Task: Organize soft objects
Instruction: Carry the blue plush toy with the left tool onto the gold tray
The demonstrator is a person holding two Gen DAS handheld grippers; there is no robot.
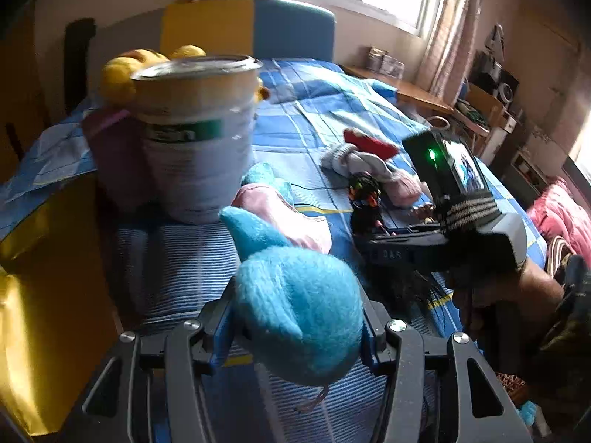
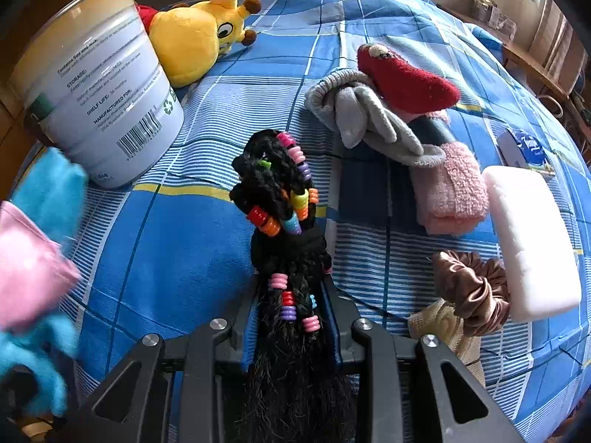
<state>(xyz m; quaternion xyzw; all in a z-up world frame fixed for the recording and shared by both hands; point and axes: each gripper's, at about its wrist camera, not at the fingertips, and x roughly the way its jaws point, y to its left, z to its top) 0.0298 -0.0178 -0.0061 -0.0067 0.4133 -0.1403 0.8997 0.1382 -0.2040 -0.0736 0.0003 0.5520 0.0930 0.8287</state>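
My left gripper is shut on a blue and pink plush toy, held above the bed; the toy also shows blurred at the left of the right wrist view. My right gripper is shut on a black braided hairpiece with coloured beads, held over the blue checked bedspread. The right gripper also shows in the left wrist view. A large white tin stands open on the bed, also seen in the left wrist view. A yellow giraffe plush lies behind it.
On the bed to the right lie a red plush, grey socks, a pink cloth, a brown scrunchie, a white sponge block and a tissue pack. A blue and yellow headboard stands behind.
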